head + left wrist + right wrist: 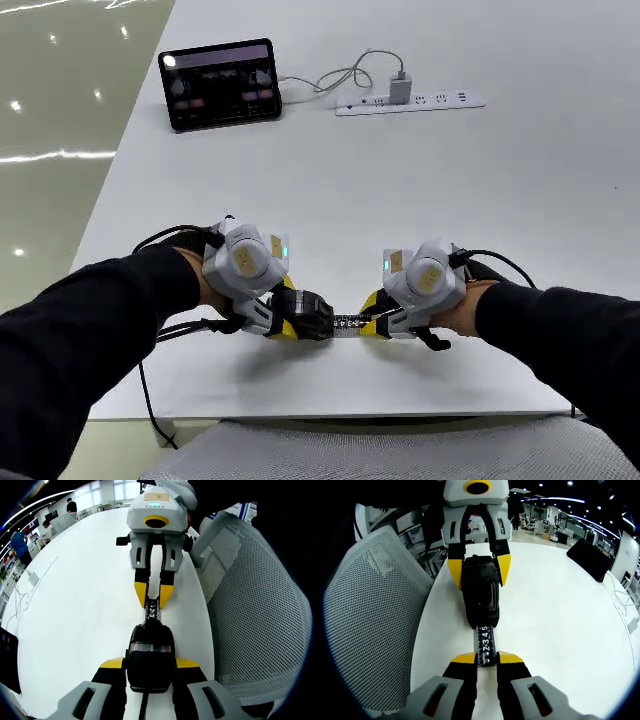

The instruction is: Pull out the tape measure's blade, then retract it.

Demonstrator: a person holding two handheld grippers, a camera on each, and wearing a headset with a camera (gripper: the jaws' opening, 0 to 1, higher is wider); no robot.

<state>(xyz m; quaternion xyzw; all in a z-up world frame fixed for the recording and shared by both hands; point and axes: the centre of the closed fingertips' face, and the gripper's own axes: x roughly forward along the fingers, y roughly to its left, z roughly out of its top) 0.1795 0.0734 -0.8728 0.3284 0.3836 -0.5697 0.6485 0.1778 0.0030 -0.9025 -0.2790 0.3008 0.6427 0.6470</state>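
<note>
Head view: left gripper point(280, 318) sits at the front edge of the table point(400, 180), jaws closed to the width of the tape measure case point(306, 314) and clamping it from both sides. Case rests on the table. A short run of blade point(350, 322) bridges the gap to the right gripper point(378, 322), whose jaws are nearly closed and pinch the blade end. In the right gripper view we read numerals 1 to 5 on the exposed strip.

Step, as we judge it: pull-out, early. Only a small part of the blade is out, retract not yet begun.

Next move calls for:
- left gripper anchoring the case flat
- right gripper drawing away straight along the blade axis, no twist, or the strip may kink or slip from the pinch
- on retract, feeding the blade back under control so it doesn't snap in

Materials and shapes:
- case: black, rounded block, looks like rubbery moulded plastic with a slight sheen
- blade: thin narrow strip, dark with white markings, probably springy metal
- gripper fingertips: yellow tapered pads on black fingers, grey-white plastic bodies
- table: smooth matt white, likely low friction, so the case could slide if the clamp is loose
</note>
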